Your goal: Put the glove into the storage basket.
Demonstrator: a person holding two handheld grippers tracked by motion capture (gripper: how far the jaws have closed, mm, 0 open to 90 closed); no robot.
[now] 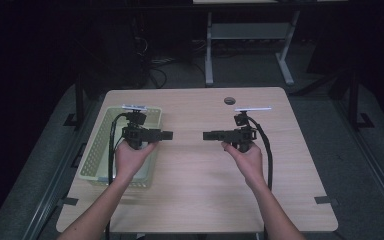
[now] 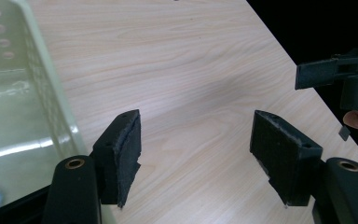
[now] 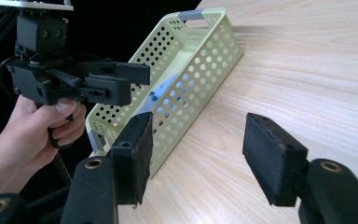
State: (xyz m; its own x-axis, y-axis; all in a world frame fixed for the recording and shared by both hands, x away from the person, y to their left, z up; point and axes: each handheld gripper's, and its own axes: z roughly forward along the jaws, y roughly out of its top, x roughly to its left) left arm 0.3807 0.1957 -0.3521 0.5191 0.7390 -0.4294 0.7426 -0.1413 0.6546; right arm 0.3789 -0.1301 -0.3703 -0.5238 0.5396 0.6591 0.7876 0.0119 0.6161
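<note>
dark room, pale wooden table (image 1: pixel 195 190) under the lights, and the thing nearest the action is the pale green perforated basket (image 1: pixel 100 150) along the table's left edge. it sits flat, long side running away from the person, with something bluish lying inside, hard to make out through the holes. the left gripper (image 1: pixel 166 135) hangs just beside and above it, jaws spread with nothing between them, only bare wood. the right gripper (image 1: pixel 209 135) faces it across the middle, jaws also apart and empty. by the look of it, both claws are free and any picking up is not yet begun.
</note>
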